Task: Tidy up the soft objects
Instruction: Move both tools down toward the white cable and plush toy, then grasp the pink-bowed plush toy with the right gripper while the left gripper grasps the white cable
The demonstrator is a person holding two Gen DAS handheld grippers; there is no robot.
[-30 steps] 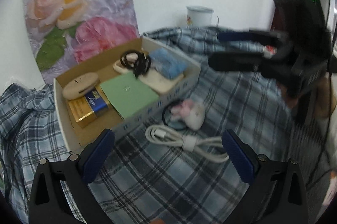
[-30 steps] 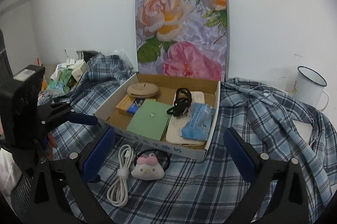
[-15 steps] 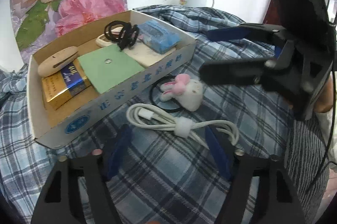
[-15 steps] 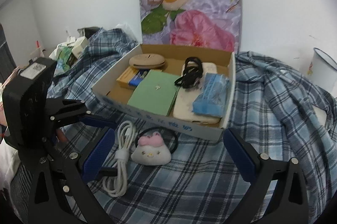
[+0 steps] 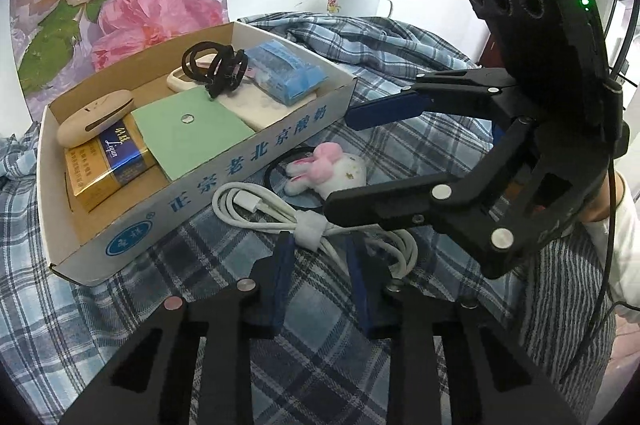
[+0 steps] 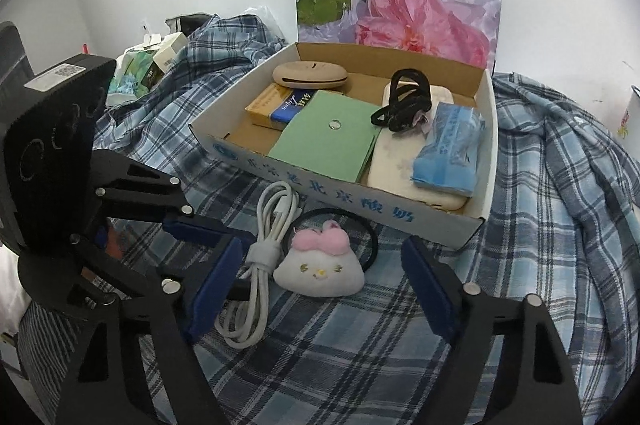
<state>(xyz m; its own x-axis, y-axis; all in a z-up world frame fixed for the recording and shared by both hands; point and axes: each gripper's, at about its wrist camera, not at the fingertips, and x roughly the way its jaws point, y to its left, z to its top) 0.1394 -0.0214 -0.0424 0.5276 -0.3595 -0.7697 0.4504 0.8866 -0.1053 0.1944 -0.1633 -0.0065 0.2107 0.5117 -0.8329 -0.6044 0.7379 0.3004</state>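
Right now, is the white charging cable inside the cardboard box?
No. The coiled white cable lies on the plaid cloth in front of the cardboard box, beside the plush hair tie.

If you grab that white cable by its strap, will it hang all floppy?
Probably only a little. The white cable is coiled and bound by a strap at the middle, so the loops should mostly stay bunched. Its free ends would likely droop. It looks light, and the left gripper, jaws closing around the strap, should lift it easily.

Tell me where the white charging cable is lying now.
The white cable lies on the plaid cloth in front of the cardboard box, left of the plush toy in the right wrist view.
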